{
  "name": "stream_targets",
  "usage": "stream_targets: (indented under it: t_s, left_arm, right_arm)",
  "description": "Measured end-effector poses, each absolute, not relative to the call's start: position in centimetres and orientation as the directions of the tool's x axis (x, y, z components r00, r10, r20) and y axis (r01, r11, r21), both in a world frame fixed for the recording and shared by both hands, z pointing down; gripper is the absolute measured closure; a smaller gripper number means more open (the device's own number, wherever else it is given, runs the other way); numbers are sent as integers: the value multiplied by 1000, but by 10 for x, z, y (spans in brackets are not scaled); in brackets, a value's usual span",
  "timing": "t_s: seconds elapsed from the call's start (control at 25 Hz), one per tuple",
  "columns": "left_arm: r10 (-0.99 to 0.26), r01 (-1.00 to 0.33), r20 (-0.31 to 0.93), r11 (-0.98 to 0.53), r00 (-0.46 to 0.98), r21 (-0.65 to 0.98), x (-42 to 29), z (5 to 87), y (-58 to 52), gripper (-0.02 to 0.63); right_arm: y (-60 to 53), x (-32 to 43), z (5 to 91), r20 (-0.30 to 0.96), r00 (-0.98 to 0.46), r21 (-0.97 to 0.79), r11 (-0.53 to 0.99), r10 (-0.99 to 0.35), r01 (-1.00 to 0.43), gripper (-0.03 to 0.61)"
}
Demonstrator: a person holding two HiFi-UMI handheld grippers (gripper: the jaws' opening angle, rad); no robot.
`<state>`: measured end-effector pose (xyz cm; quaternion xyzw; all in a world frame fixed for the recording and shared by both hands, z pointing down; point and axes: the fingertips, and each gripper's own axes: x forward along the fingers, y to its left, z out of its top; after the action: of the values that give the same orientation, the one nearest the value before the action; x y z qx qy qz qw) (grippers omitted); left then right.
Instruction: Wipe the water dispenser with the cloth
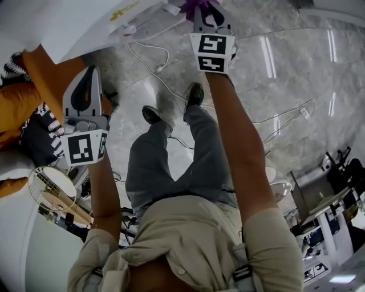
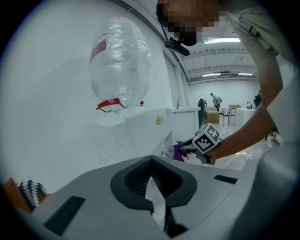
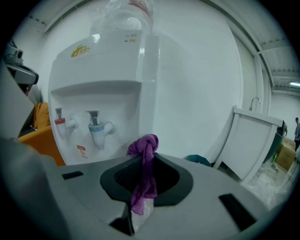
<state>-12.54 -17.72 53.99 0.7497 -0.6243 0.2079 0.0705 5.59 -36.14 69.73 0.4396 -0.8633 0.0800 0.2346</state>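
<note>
The white water dispenser [image 3: 140, 70] stands close ahead in the right gripper view, with a red tap [image 3: 63, 123], a blue tap [image 3: 96, 129] and a plastic-wrapped bottle [image 2: 119, 65] on top. My right gripper [image 3: 144, 161] is shut on a bunched purple cloth [image 3: 146, 143], held a short way off the dispenser's front right corner. In the head view the right gripper [image 1: 205, 8] and cloth [image 1: 199, 4] are at the top, by the dispenser [image 1: 97, 23]. My left gripper [image 1: 91, 71] hangs back at the left, jaws together and holding nothing. It looks toward the dispenser's side and the right gripper [image 2: 185, 149].
White cables [image 1: 165, 68] trail over the marble floor near the person's shoes [image 1: 194, 94]. An orange object [image 3: 42, 136] sits left of the dispenser. A white panel [image 3: 253, 140] and a teal item [image 3: 199, 160] lie to its right. People [image 2: 215, 101] stand far off in the hall.
</note>
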Motion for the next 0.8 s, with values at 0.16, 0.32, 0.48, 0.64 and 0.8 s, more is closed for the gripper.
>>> stream_targets:
  t_s: [0.16, 0.32, 0.48, 0.64, 0.8]
  left_arm:
    - [-908, -967, 399, -203, 127, -154, -126, 520, -177, 598]
    - [-911, -970, 395, -189, 116, -152, -128, 502, -181, 598]
    - [-906, -960, 408, -205, 111, -192, -140, 485, -178, 598]
    - [-860, -942, 504, -229, 78, -245, -163, 472, -160, 598]
    - [-883, -967, 466, -168, 62, -191, -187, 434, -146, 598]
  right_arm:
    - [-362, 54, 664, 454, -516, 92, 615, -726, -783, 514]
    - [-366, 49, 638, 439, -535, 101, 631, -722, -769, 514]
    - [-369, 38, 613, 438, -552, 110, 652, -710, -750, 514]
    - [-369, 27, 585, 443, -563, 133, 672, -697, -728, 514]
    - [-360, 20, 543, 434, -547, 154, 658, -716, -737, 514]
